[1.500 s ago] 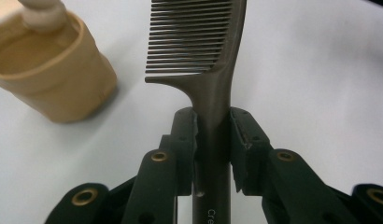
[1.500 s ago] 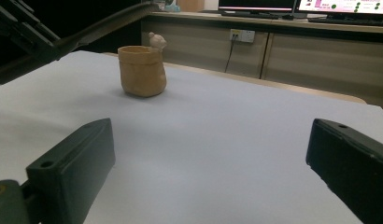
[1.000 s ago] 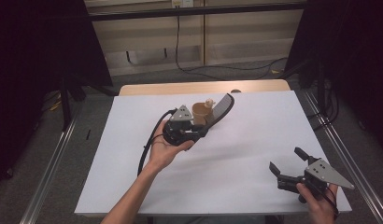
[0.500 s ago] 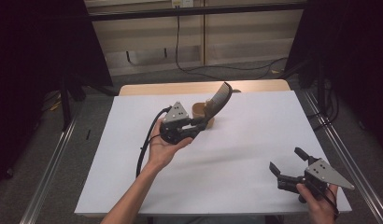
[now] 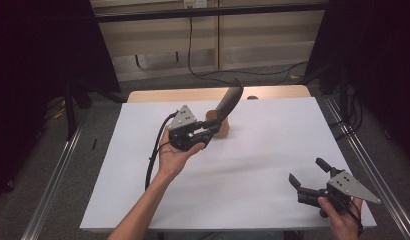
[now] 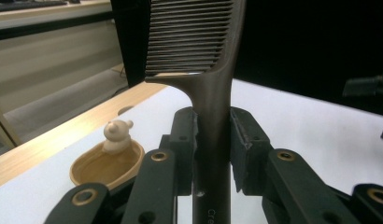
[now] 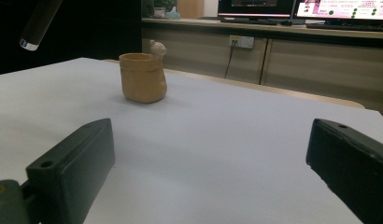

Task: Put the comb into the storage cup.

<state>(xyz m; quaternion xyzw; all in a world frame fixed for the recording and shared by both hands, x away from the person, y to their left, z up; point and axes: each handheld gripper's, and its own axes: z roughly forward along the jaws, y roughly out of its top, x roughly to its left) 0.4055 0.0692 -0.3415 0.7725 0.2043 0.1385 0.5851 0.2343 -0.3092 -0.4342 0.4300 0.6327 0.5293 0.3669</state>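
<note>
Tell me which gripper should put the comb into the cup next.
Left. The left gripper is shut on the comb, right beside the cup. The right gripper is open, holds nothing, and sits at the table's near corner, far from the cup.

The comb (image 6: pixel 213 93) runs off the top and bottom edges of the left gripper view, its printed lettering cut short

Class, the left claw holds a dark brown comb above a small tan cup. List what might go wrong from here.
1. The dark brown plastic comb is clamped low on its handle by the left claw, so it may pivot or slip.
2. The small tan ceramic cup with a bear figure stands free; a knock from the long comb could tip it.
</note>
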